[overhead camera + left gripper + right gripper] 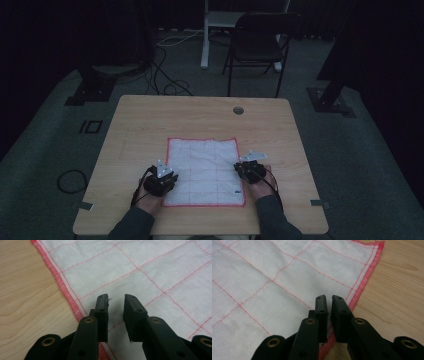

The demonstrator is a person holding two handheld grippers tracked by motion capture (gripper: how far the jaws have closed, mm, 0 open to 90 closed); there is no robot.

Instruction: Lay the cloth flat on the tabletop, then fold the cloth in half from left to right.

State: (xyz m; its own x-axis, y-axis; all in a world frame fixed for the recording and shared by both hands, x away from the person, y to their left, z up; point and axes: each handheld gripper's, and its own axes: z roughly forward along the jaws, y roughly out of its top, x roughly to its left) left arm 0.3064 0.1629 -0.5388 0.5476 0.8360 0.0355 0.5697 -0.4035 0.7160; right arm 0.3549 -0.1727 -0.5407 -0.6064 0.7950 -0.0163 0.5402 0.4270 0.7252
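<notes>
Small dark mark on cloth point(205, 172) near right corner too small to read; chair point(260, 40) top lost in gloom

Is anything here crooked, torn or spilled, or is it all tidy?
Nothing stands out. The white cloth with red stitching lies flat and roughly square on the wooden table, with no tear or spill showing. The left tongs and right tongs sit over its side edges.

My forearms enter at the bottom of the high view. My left gripper point(161, 179) sits lower centre-left, jaws parted by a clear gap. My right gripper point(250, 170) sits lower centre-right, jaws nearly closed, a thin slit between.
</notes>
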